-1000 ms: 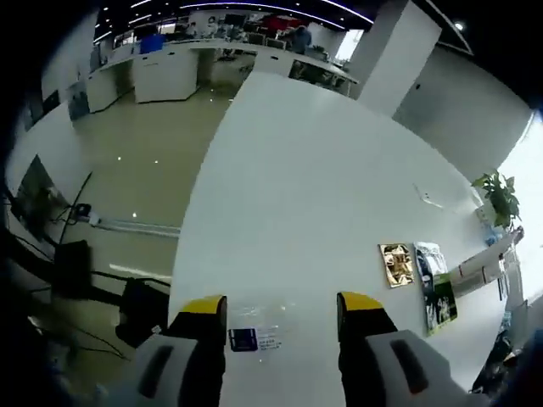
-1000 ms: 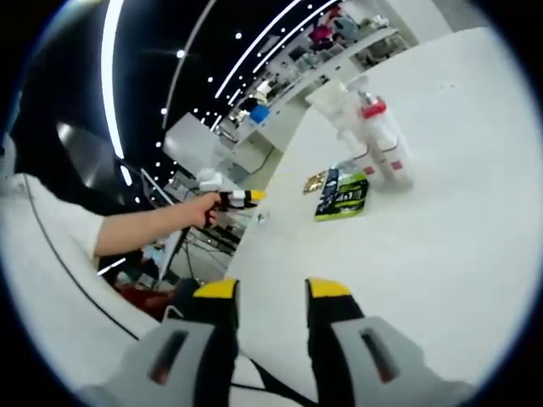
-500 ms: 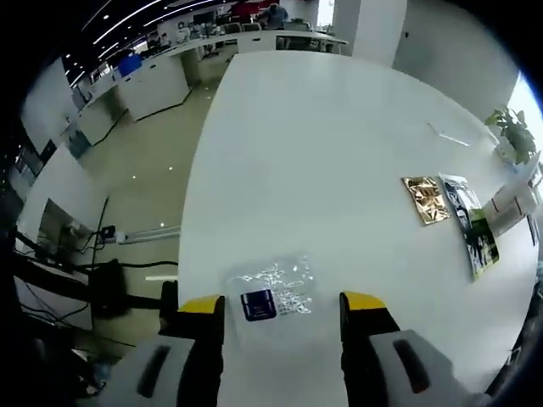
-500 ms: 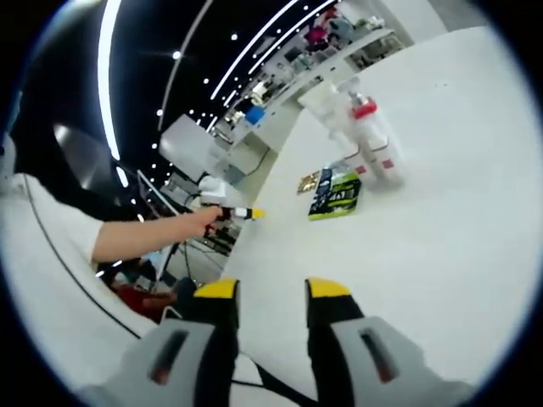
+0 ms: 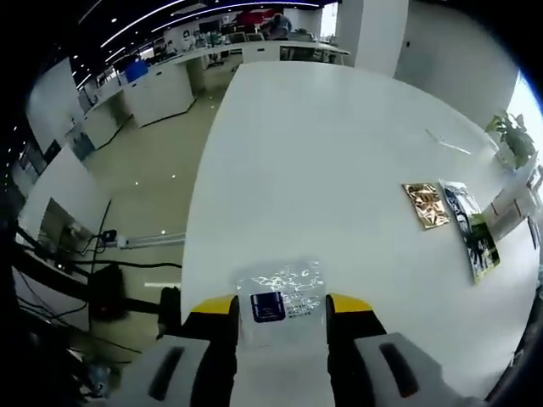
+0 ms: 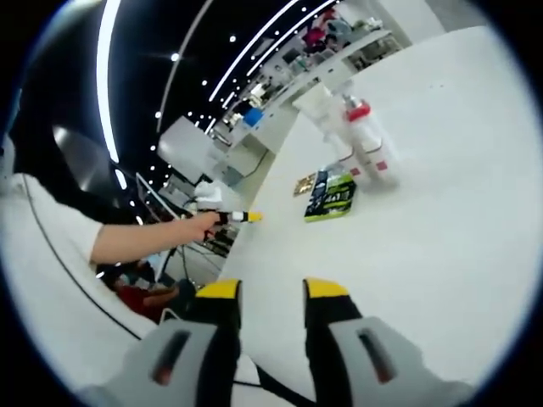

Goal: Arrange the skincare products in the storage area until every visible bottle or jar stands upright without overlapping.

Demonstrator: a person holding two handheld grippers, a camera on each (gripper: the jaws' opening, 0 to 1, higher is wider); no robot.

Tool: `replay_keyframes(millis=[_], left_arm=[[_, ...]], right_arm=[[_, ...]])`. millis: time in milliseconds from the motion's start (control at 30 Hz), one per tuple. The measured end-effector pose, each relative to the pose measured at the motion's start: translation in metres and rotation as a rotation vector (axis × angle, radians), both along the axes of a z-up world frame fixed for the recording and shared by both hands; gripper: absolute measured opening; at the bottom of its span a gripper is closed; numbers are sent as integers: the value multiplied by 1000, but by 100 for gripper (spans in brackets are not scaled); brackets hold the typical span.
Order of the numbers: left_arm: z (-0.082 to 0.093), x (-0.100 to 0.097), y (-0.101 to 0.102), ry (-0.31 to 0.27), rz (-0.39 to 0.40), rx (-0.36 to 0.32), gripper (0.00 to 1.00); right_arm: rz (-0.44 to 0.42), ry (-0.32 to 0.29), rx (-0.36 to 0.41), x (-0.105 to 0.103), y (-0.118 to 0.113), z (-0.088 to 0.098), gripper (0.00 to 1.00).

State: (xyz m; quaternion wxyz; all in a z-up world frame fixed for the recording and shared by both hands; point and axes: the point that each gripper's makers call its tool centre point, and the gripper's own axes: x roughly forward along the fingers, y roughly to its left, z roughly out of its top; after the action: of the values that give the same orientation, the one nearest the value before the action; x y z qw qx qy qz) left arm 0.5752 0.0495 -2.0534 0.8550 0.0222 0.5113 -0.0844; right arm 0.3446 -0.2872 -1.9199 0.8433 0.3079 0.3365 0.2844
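Note:
A clear plastic packet (image 5: 282, 297) with a blue label lies flat on the white table (image 5: 322, 144), near its edge. My left gripper (image 5: 278, 307) has its yellow-tipped jaws against both sides of the packet. In the right gripper view that same left gripper (image 6: 246, 217) shows small at the table's far edge, held by a person's hand. Two white bottles, one with a red cap (image 6: 366, 140), stand upright far across the table. My right gripper (image 6: 273, 290) hovers open over bare table, nothing between its jaws.
A gold foil sachet (image 5: 424, 203) and a green-and-black packet (image 5: 471, 233) lie flat to the right, the green packet (image 6: 333, 197) just before the bottles. A potted plant (image 5: 513, 136) stands at the far right. Floor and cables lie beyond the table's left edge.
My left gripper's jaws have narrowed onto the clear packet, which now fills the gap between them. The right gripper's view has barely shifted.

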Motion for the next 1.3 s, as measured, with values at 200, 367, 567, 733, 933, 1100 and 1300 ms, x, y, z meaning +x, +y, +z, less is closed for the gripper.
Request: replay_keyframes(millis=[200, 367, 567, 733, 933, 1100, 1300], left_arm=[[5, -1, -18, -18, 10, -81, 41], [13, -6, -30, -38, -19, -106, 41], [30, -18, -62, -98, -45, -206, 41], [43, -39, -86, -128, -62, -275, 41], [67, -70, -118, -162, -94, -357, 41], [79, -100, -151, -171, -177, -389, 41], [78, -126, -176, -166, -231, -401, 41]], right_arm=[[8, 3, 8, -3, 5, -1, 27], [12, -4, 16, -1, 9, 1, 27], [19, -12, 28, 1, 15, 3, 27], [34, -17, 42, 3, 20, 4, 27], [35, -20, 79, 9, 25, 8, 27], [29, -21, 111, 15, 28, 10, 27], [30, -32, 139, 19, 32, 14, 25]])
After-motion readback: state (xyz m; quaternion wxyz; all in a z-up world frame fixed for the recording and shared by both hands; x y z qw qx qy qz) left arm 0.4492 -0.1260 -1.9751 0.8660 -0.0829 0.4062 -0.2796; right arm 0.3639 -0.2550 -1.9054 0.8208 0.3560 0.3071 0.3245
